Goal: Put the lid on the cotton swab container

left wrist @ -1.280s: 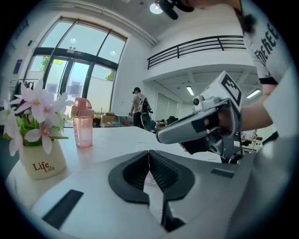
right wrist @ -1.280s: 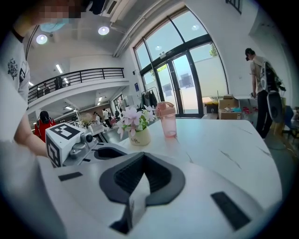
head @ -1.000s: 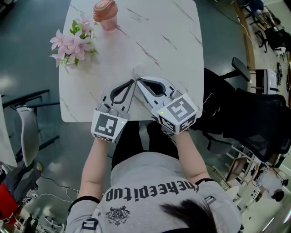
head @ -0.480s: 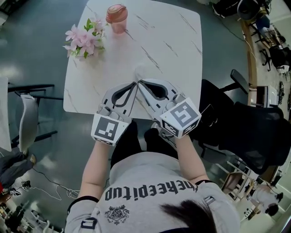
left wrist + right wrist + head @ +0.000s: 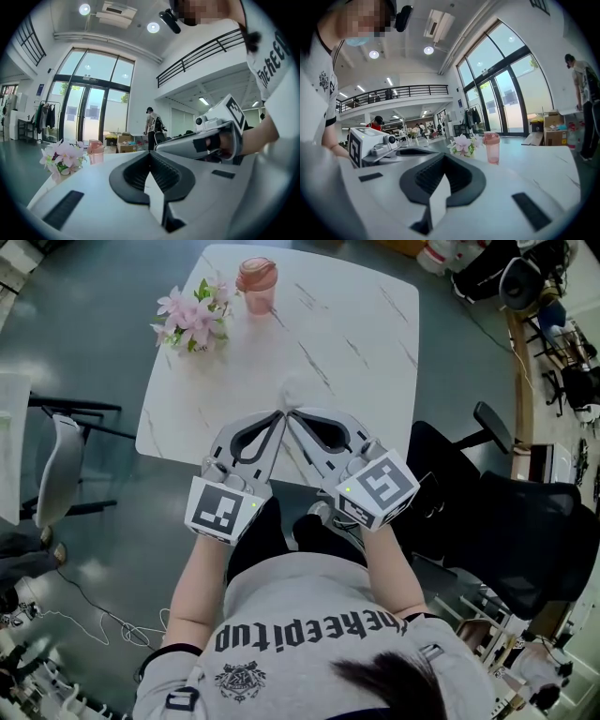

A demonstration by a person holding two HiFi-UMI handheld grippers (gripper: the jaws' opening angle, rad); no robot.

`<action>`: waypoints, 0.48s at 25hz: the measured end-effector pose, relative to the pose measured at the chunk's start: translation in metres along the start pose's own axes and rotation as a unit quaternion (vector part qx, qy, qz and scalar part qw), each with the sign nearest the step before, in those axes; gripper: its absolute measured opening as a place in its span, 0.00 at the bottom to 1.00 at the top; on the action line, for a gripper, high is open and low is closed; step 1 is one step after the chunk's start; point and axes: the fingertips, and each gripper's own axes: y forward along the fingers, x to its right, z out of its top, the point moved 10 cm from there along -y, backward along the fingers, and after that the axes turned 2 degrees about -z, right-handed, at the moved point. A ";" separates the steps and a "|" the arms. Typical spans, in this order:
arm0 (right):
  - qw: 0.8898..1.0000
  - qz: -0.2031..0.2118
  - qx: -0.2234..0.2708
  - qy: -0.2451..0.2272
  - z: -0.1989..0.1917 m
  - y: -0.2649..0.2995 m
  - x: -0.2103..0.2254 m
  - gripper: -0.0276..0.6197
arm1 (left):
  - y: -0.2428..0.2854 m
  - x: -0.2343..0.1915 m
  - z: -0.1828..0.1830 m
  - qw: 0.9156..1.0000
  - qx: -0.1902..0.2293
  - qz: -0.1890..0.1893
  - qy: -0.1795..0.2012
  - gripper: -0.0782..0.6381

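Note:
A pink see-through container (image 5: 256,283) with a pink cap on top stands at the far edge of the white marble table (image 5: 366,343). It also shows in the left gripper view (image 5: 96,151) and the right gripper view (image 5: 491,146). My left gripper (image 5: 278,412) and right gripper (image 5: 289,412) hang side by side above the table's near half, tips almost touching, far from the container. Both are shut with nothing between the jaws (image 5: 151,152) (image 5: 443,154). A faint pale shape (image 5: 289,390) lies on the table just beyond the tips; I cannot tell what it is.
A bunch of pink flowers (image 5: 194,317) lies left of the container. A black office chair (image 5: 525,512) stands to the right of the table and a grey chair (image 5: 56,474) to the left. Cables trail on the floor (image 5: 84,606). A person (image 5: 152,124) stands far off.
Both grippers have risen together above the table, still tip to tip and shut. The table now looks smaller and farther below.

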 end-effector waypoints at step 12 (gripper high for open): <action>0.998 0.042 0.029 -0.020 0.012 -0.029 -0.017 0.06 | -0.023 0.038 0.021 0.999 0.023 0.037 0.009 0.13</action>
